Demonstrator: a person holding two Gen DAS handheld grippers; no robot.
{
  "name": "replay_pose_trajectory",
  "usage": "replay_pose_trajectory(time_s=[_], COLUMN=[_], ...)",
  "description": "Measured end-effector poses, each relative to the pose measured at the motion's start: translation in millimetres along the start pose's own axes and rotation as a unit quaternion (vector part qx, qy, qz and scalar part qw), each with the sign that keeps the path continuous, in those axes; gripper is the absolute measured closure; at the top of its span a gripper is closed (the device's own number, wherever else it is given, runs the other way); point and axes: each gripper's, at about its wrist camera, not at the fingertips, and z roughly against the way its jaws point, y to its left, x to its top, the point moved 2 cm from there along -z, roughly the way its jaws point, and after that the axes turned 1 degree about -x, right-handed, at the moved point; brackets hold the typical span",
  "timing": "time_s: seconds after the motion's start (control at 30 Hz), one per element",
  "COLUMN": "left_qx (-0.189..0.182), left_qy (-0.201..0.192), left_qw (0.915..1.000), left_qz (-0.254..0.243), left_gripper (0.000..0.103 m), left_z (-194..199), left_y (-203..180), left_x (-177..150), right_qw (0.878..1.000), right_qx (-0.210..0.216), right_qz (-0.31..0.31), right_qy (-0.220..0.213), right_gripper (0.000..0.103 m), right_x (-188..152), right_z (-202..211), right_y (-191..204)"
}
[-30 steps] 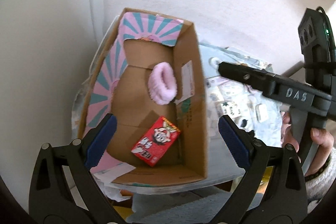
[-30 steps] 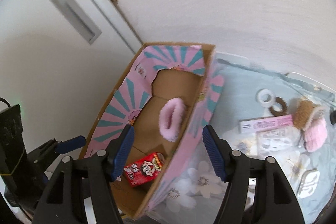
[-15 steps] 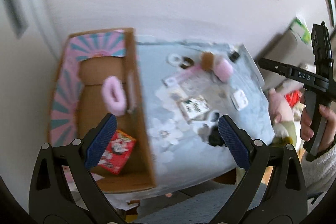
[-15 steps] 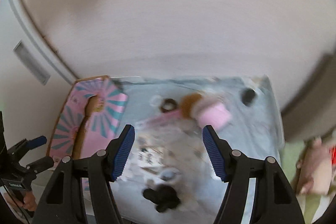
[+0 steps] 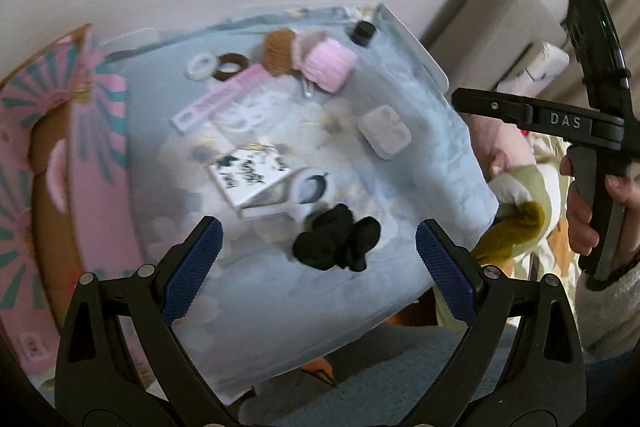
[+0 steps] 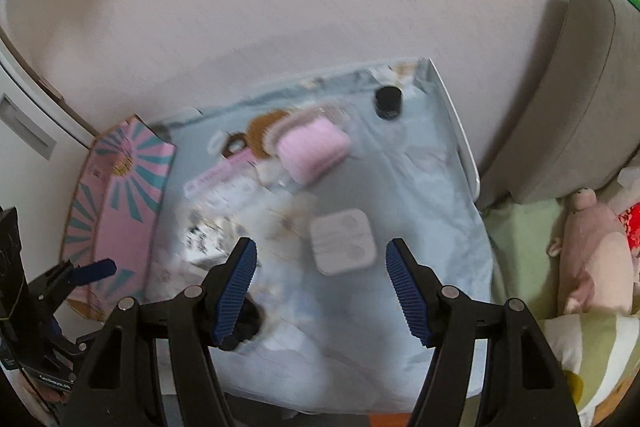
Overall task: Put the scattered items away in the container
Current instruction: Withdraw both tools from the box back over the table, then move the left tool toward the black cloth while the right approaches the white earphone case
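A pink and teal cardboard box [image 5: 100, 195] [image 6: 128, 195] stands at the table's left end. Scattered on the pale blue cloth [image 5: 420, 131] lie a black scrunchie [image 5: 338, 241], a printed white card [image 5: 250, 173], a white case [image 5: 384, 131] [image 6: 343, 241], a pink fuzzy band [image 5: 330, 65] [image 6: 312, 149], a brown one [image 5: 278, 51] and a long pink packet [image 5: 218, 99]. My left gripper [image 5: 318, 259] hangs open above the scrunchie. My right gripper [image 6: 322, 287] is open just short of the white case, nothing between its fingers.
A white ring [image 5: 200, 69] and a brown ring [image 5: 230, 65] lie at the back beside a small black jar [image 5: 362, 31] [image 6: 387, 101]. Right of the table are a grey cushion [image 6: 568, 99] and soft toys [image 6: 592, 259]. A wall runs behind.
Both grippers have swung right, from over the box to over the scattered items on the cloth. The box has slid to the left edge of both views. Jaws unchanged.
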Motion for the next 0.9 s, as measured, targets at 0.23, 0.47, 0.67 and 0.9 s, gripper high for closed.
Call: replay_pose_trajectory(time_s=[0.23, 0.47, 0.67, 0.9], left_qx=[0.006, 0.051, 0.094, 0.126], left_qy=[0.023, 0.031, 0.03, 0.039], left_qw=[0.9997, 0.9981, 0.9944, 0.9894], left_qz=[0.007, -0.014, -0.039, -0.06], left_gripper=[0.006, 0.006, 0.006, 0.006], left_z=[-35.1, -58.2, -73.0, -89.7], left_y=[-11.7, -21.9, -29.3, -32.3], left_x=[-8.0, -16.1, -21.8, -28.7], right_qw=[0.999, 0.997, 0.995, 0.991], right_qx=[0.008, 0.006, 0.022, 0.021], right_qz=[0.007, 0.032, 0.057, 0.089], right_qy=[0.037, 0.064, 0.082, 0.101], right_gripper=[0.04, 0.04, 0.04, 0.04], right_x=[-6.6, -11.1, -11.8, -11.7], right_z=[-23.5, -47.7, -67.7, -91.5], right_y=[-18.1, -25.8, -22.8, -10.5])
